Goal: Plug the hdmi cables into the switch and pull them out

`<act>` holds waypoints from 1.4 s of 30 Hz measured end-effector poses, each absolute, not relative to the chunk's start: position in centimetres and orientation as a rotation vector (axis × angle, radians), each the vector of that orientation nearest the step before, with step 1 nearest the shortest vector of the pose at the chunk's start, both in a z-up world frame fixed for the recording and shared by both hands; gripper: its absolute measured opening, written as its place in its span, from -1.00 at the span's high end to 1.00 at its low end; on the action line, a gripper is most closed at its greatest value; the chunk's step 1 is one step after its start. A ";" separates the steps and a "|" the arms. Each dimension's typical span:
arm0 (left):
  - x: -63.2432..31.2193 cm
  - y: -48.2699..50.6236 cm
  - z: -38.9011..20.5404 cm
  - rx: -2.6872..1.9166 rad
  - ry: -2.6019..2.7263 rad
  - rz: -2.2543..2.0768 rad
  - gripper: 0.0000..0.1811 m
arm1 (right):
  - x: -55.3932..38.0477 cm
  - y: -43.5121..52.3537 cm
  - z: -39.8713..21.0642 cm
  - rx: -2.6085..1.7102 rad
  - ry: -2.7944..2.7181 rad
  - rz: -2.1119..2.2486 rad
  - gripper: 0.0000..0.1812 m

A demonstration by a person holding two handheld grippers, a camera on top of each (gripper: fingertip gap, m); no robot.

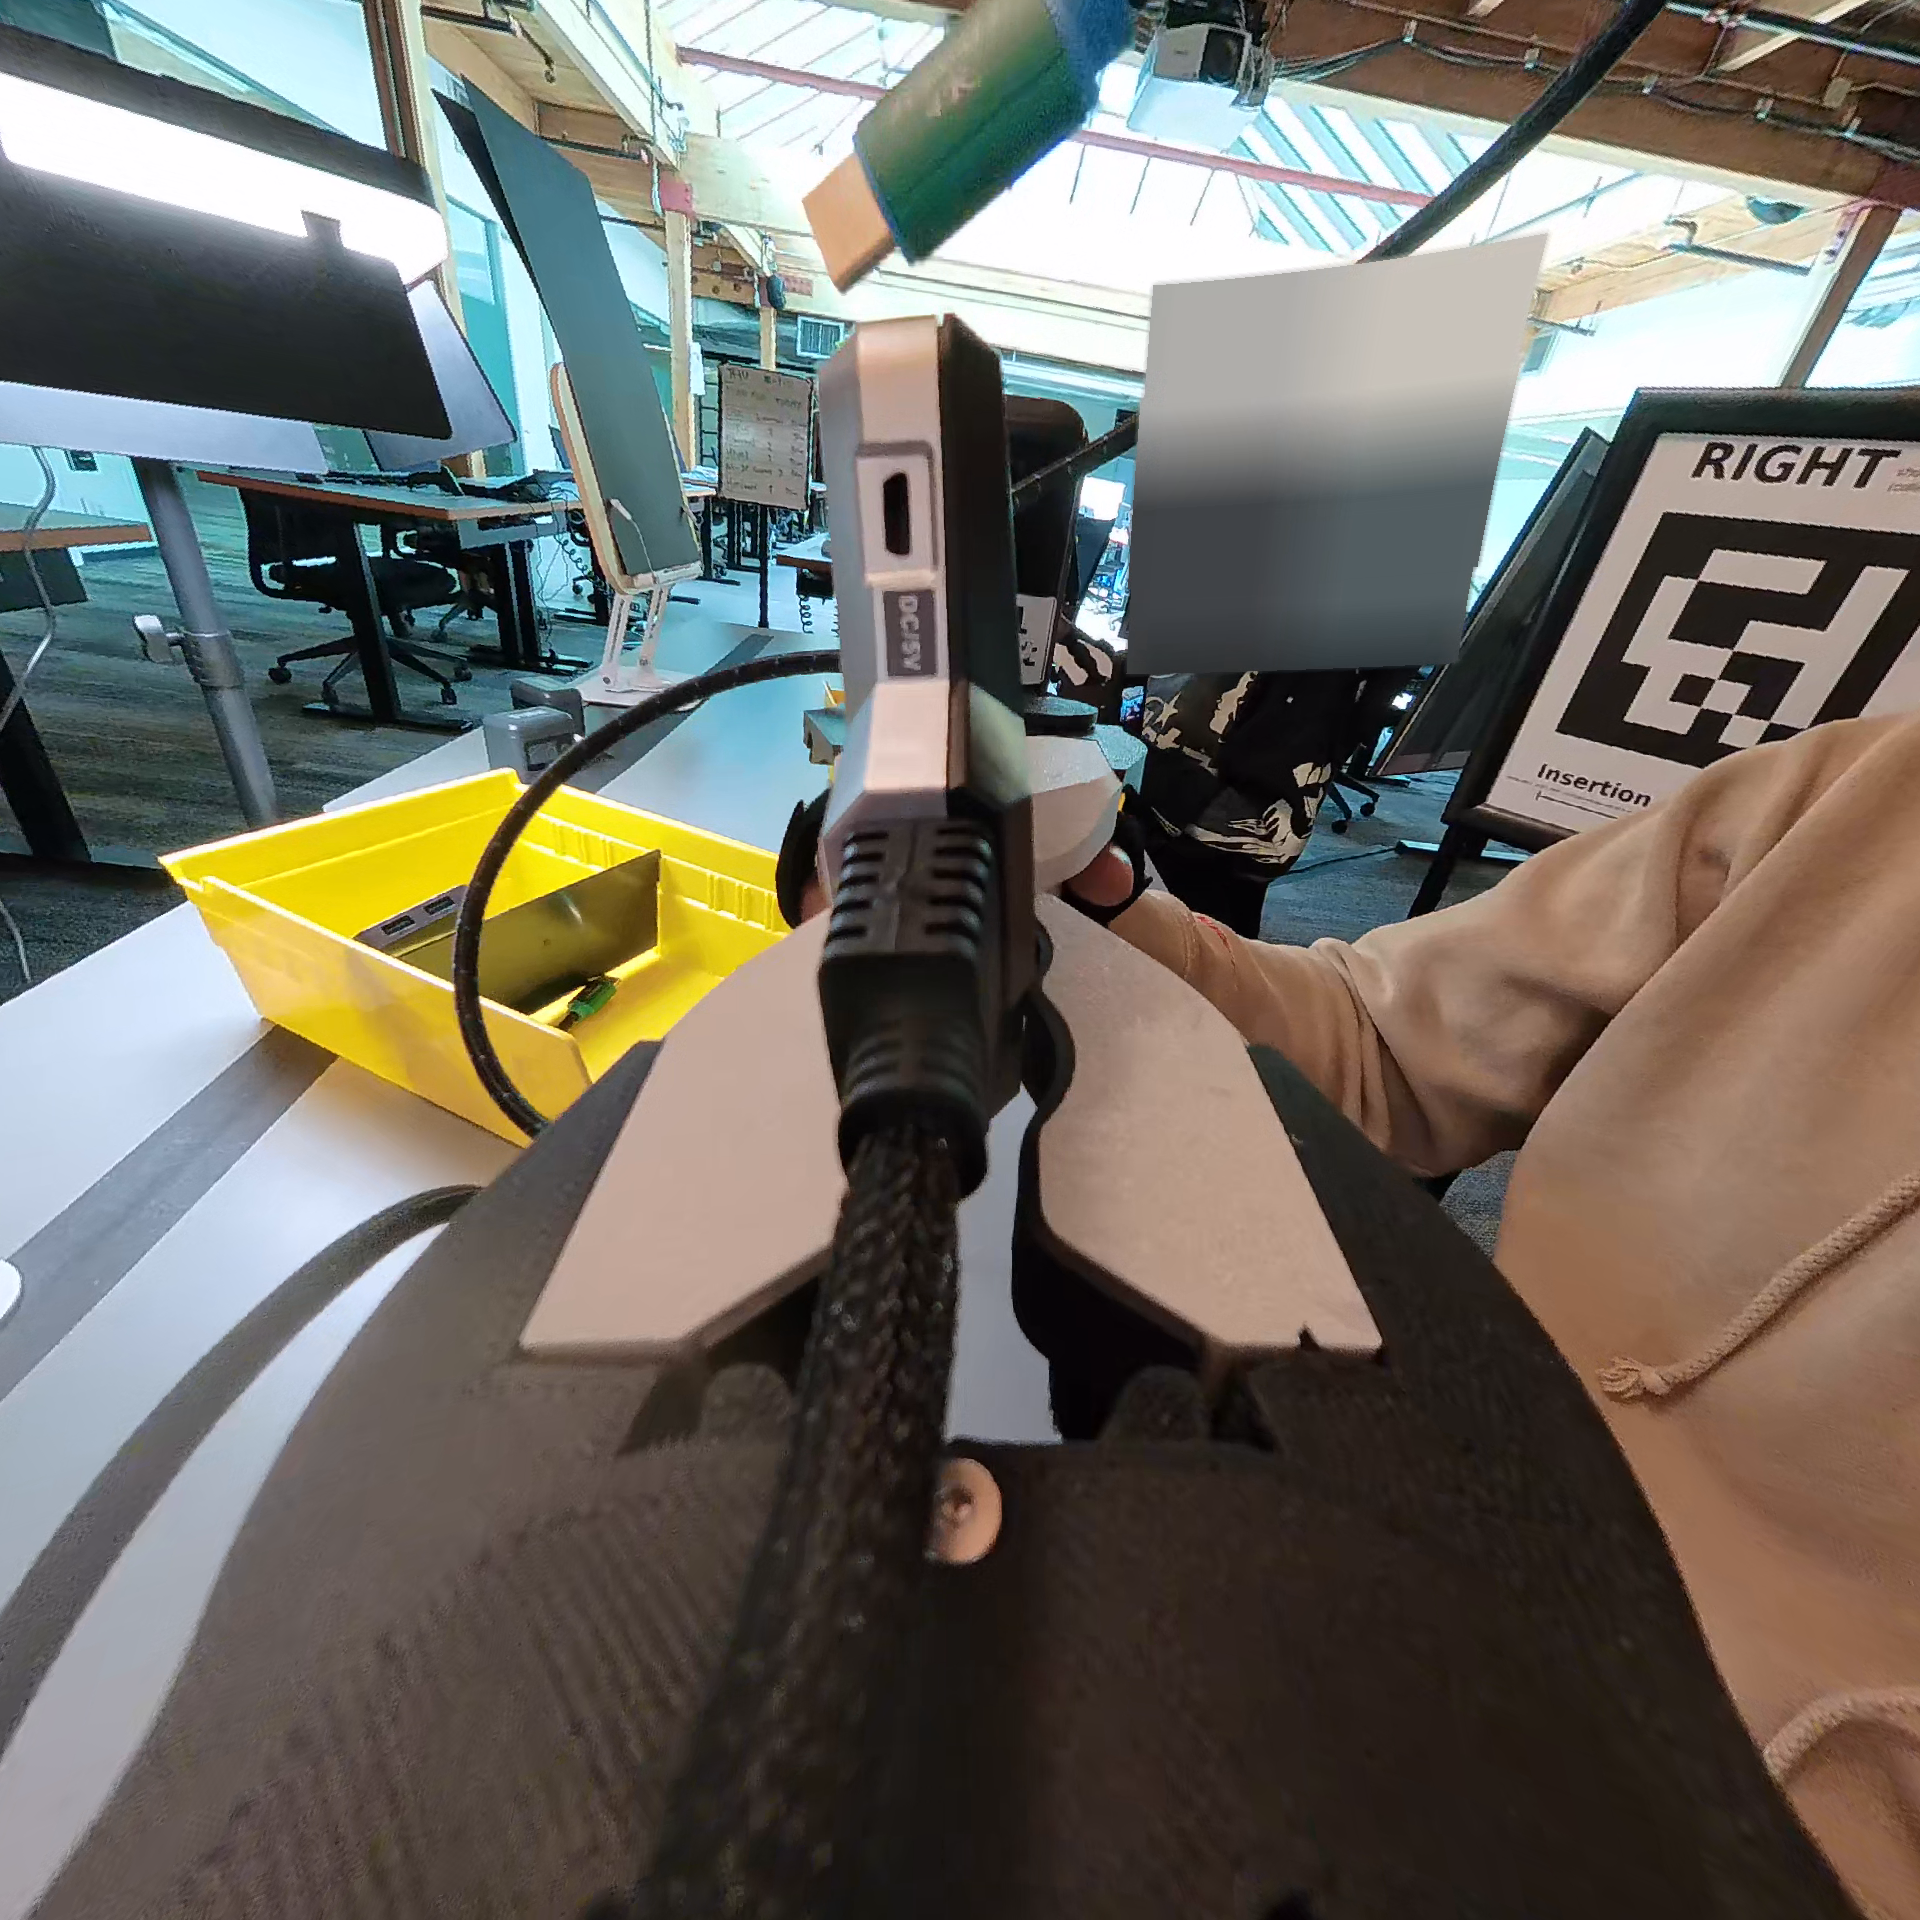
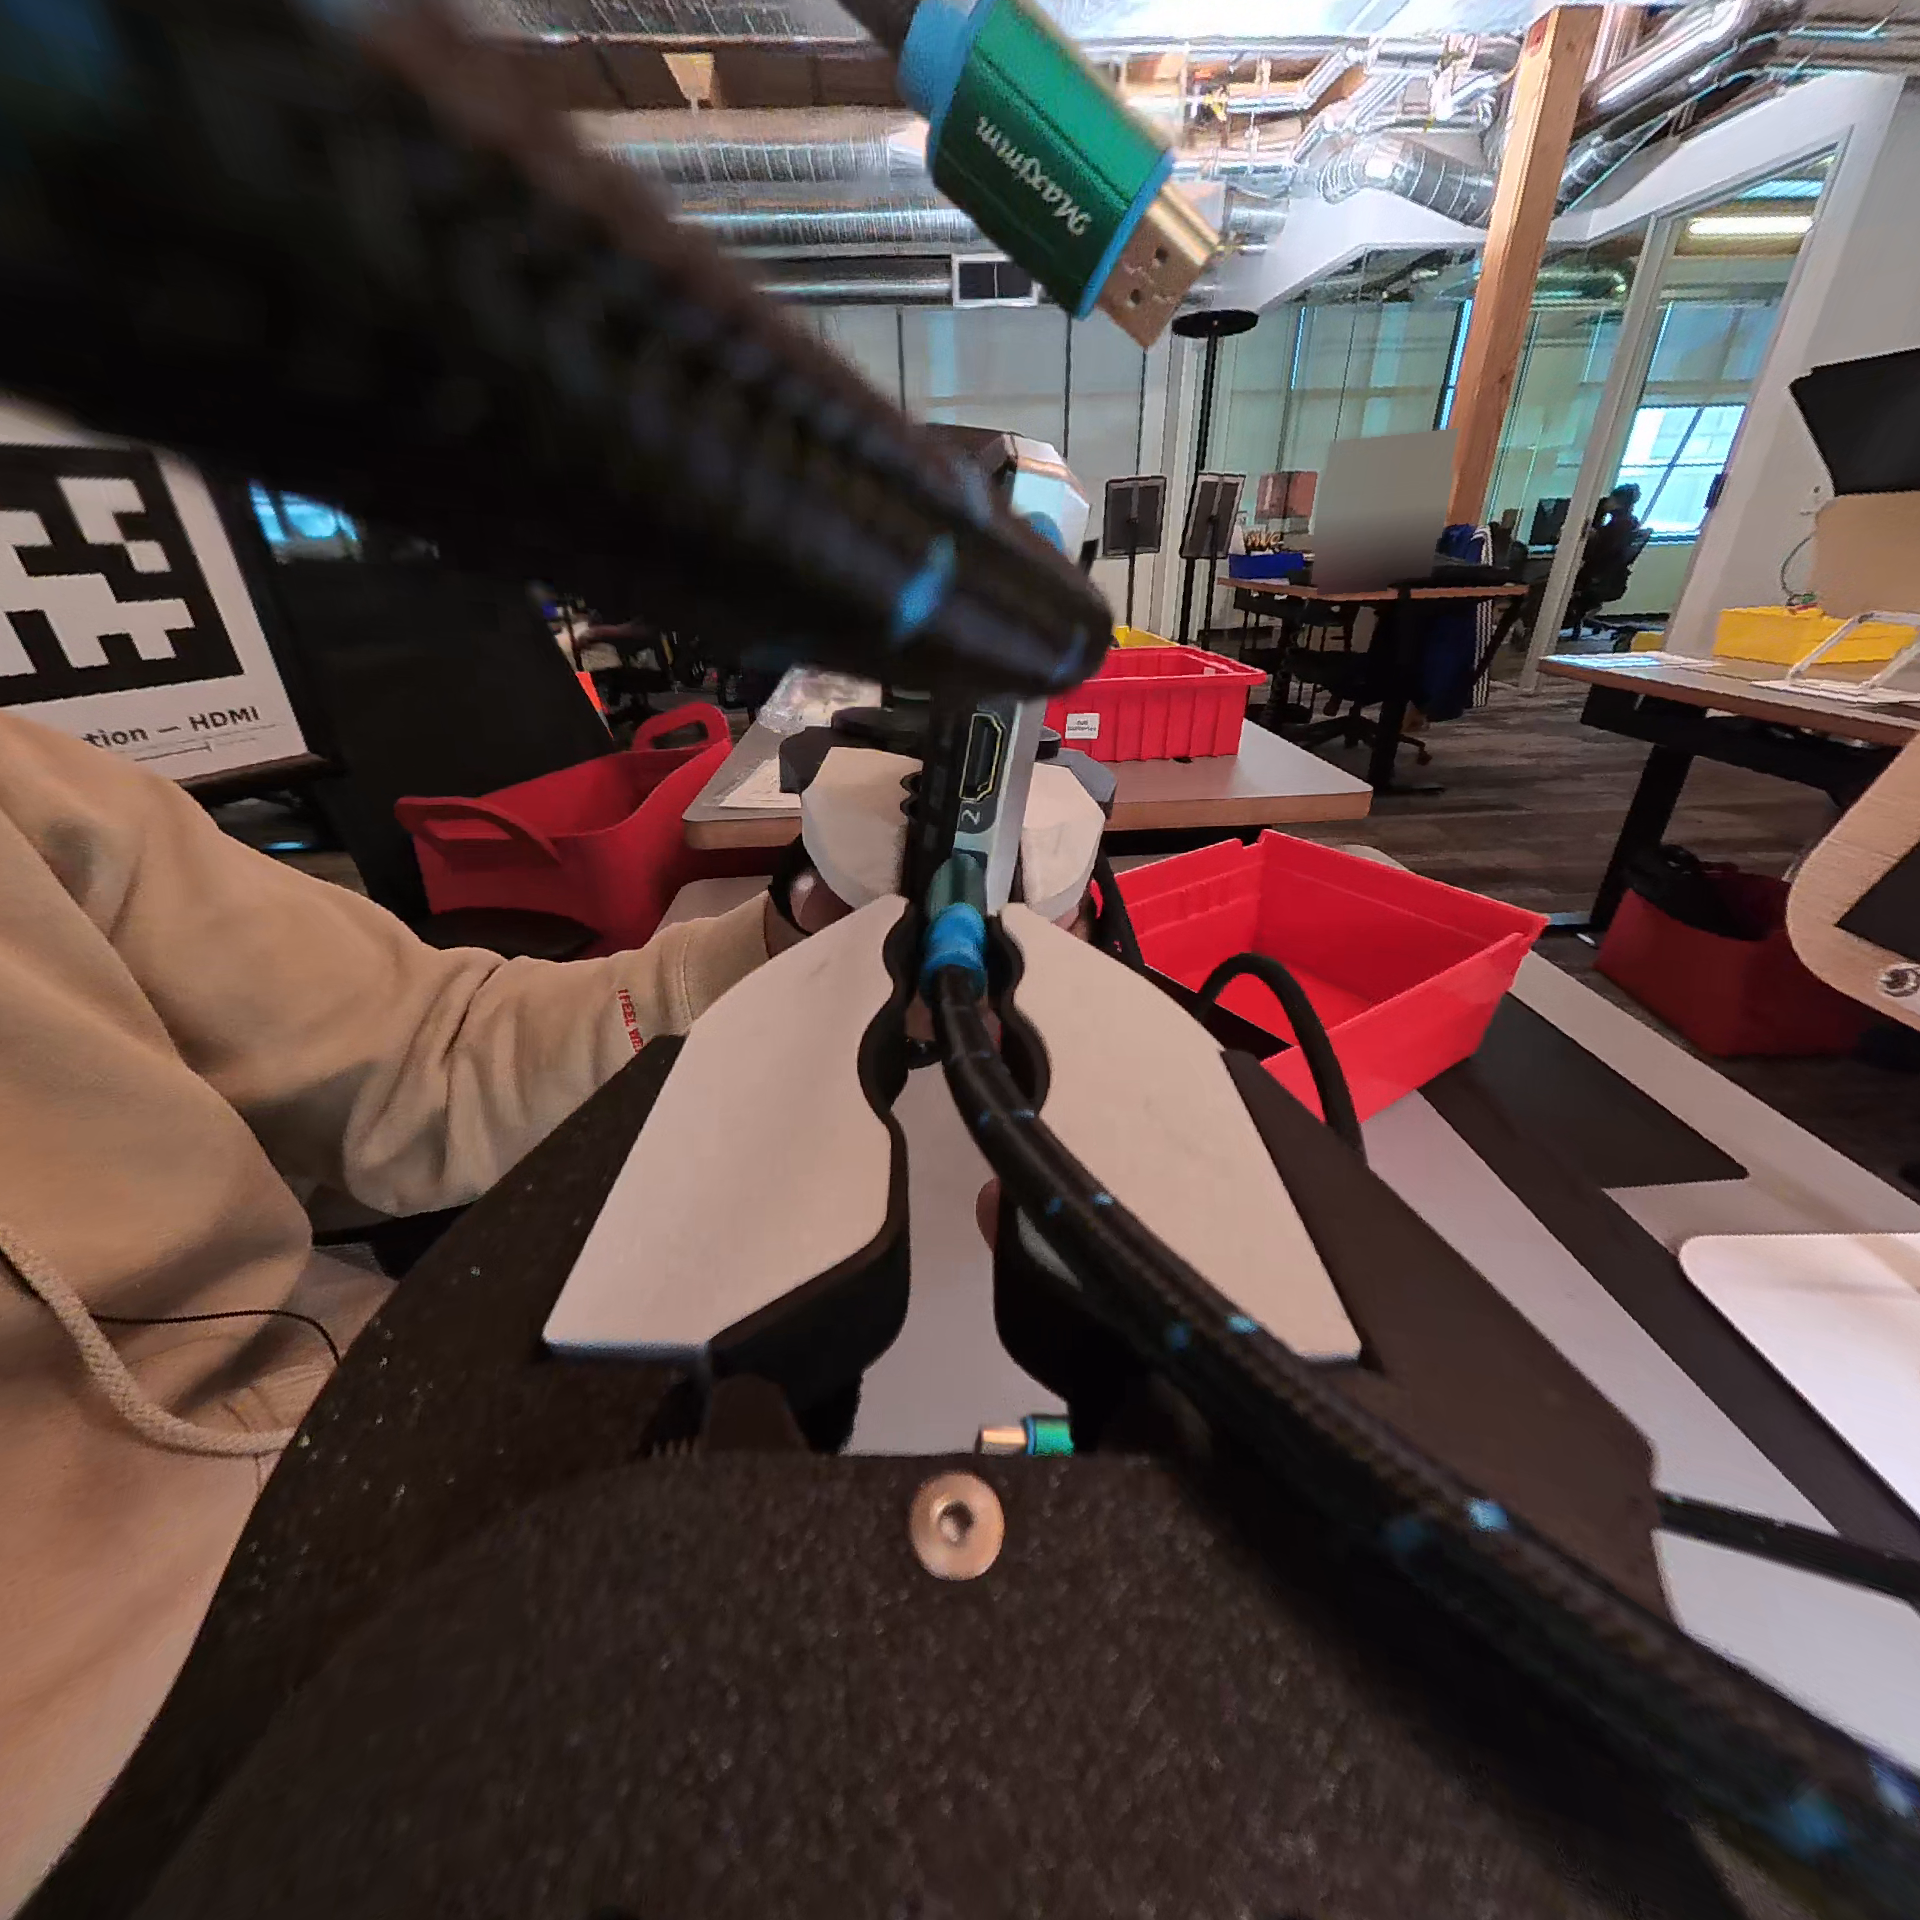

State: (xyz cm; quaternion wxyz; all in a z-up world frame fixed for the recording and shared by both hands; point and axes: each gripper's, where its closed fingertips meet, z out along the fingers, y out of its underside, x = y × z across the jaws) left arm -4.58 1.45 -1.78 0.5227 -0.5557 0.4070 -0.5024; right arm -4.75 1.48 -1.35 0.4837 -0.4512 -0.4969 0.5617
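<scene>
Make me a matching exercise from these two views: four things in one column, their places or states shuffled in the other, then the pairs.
1. yellow plastic bin
2. loose green gold-tipped HDMI plug
3. grey box-shaped HDMI switch
4. blue-collared green HDMI plug

A. clamped in the right gripper, plugged into the switch
B. in the air, in no port
C. on the grey table, black divider inside
D. held by the left gripper

Pairs: 1-C, 2-B, 3-D, 4-A
</scene>
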 end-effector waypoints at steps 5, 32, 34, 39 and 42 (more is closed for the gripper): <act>-4.6 1.5 -1.8 -1.334 0.971 -1.197 0.76 | -4.8 1.4 -1.2 -1.090 -1.191 1.399 0.85; -5.8 1.8 2.3 -1.213 0.741 -1.210 0.77 | -1.4 2.1 2.0 -0.973 -1.099 1.460 0.87; -11.6 2.6 4.1 -1.172 0.632 -1.164 0.76 | 4.5 5.5 4.3 -0.945 -0.906 1.444 0.87; -13.6 1.8 4.8 -1.242 0.688 -1.018 0.78 | 8.7 10.2 3.0 -1.211 -0.830 1.063 0.88; -13.7 2.6 3.5 -1.341 0.690 -0.957 0.78 | 9.1 11.4 1.3 -1.337 -0.815 1.103 0.87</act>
